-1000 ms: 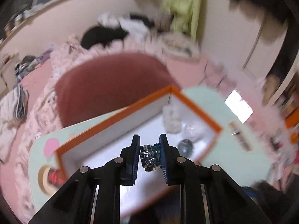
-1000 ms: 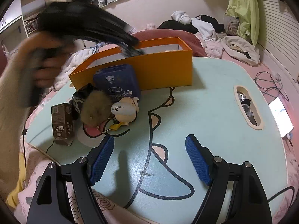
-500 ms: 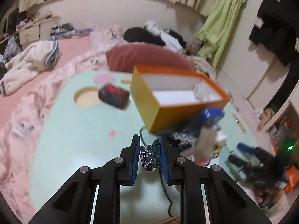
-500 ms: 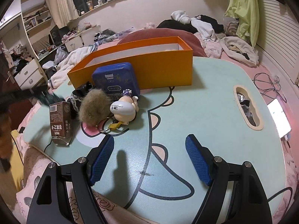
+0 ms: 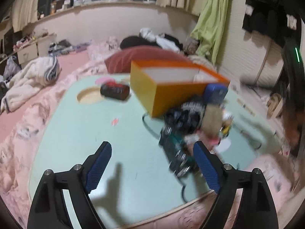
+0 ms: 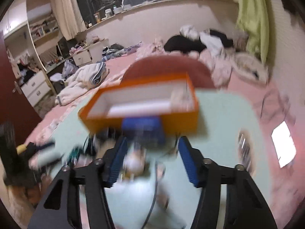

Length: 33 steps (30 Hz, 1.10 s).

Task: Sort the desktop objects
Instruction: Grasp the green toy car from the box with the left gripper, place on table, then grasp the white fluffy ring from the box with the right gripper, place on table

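An orange box [image 5: 171, 87] with a white inside stands on the mint-green table [image 5: 76, 126]. In front of it lies a pile: a blue tin [image 5: 216, 93], a black patterned pouch [image 5: 183, 114], a tan furry ball [image 5: 211, 122] and a dark carton [image 5: 173, 152]. My left gripper [image 5: 152, 164] is open and empty above the table, left of the pile. My right gripper [image 6: 151, 160] is open over a blurred small figure [image 6: 133, 160], just before the blue tin [image 6: 143, 129] and the orange box [image 6: 141, 103].
A dark red-topped case [image 5: 115, 90] lies by a round hole [image 5: 89, 96] in the table's far left. A bed with pink covers, a red cushion [image 5: 144, 57] and clothes lies behind. A lit phone [image 6: 284, 147] lies right of the table.
My left gripper has opened and no longer holds the small shiny object; it has swung back from the box to the table's left. My right gripper has moved forward over the pile.
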Each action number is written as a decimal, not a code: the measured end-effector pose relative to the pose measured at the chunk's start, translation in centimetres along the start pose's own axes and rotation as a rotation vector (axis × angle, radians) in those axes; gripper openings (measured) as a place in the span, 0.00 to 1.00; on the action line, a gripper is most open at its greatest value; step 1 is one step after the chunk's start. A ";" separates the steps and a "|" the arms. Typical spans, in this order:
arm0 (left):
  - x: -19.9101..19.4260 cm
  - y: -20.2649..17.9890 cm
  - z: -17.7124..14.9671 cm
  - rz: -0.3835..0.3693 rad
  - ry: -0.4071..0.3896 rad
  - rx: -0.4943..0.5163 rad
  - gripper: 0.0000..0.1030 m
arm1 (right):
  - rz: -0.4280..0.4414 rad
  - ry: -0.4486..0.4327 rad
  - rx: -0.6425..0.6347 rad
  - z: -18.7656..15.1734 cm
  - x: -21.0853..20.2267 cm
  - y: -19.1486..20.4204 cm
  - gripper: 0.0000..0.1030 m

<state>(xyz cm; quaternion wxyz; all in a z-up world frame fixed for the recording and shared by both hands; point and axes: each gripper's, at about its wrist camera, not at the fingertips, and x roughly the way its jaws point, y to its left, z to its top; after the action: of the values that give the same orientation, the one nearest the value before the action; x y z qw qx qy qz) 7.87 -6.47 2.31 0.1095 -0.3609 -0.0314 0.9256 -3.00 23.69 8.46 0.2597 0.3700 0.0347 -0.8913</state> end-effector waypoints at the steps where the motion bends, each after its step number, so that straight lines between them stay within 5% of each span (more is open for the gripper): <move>1: 0.4 -0.1 -0.3 0.003 0.011 -0.002 0.89 | -0.014 0.018 -0.011 1.4 0.6 0.1 0.47; 3: 1.0 0.3 -0.7 -0.017 0.003 -0.044 0.98 | -0.064 0.106 -0.031 4.9 3.0 0.2 0.44; 7: 1.4 0.4 -1.2 -0.054 -0.017 -0.058 1.00 | -0.143 0.314 -0.030 9.0 9.4 -0.4 0.44; 14: 1.2 0.4 -1.7 -0.059 -0.051 -0.060 1.00 | -0.286 0.510 -0.043 9.6 16.8 -1.1 0.43; 16: 1.2 0.4 -1.7 -0.059 -0.054 -0.058 1.00 | -0.338 0.554 -0.089 8.6 18.3 -0.7 0.39; 18: 1.2 0.4 -1.7 -0.060 -0.056 -0.059 1.00 | -0.441 0.548 -0.185 7.9 19.3 0.3 0.22; 21: 1.2 0.4 -1.8 -0.062 -0.059 -0.061 1.00 | -0.347 0.491 -0.167 7.6 18.1 1.0 0.22; 28: 1.3 0.4 -1.8 -0.061 -0.056 -0.062 1.00 | -0.040 0.126 -0.081 7.2 5.3 2.8 0.23; 33: 1.1 0.4 -1.5 -0.053 -0.039 -0.079 1.00 | 0.144 0.105 -0.070 1.8 0.0 2.3 0.25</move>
<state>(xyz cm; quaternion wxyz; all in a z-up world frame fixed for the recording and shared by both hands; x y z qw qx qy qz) 7.98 -6.67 0.40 0.1189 -0.3458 -0.0793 0.9273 -3.08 21.25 10.08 0.3337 0.4085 0.0526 -0.8479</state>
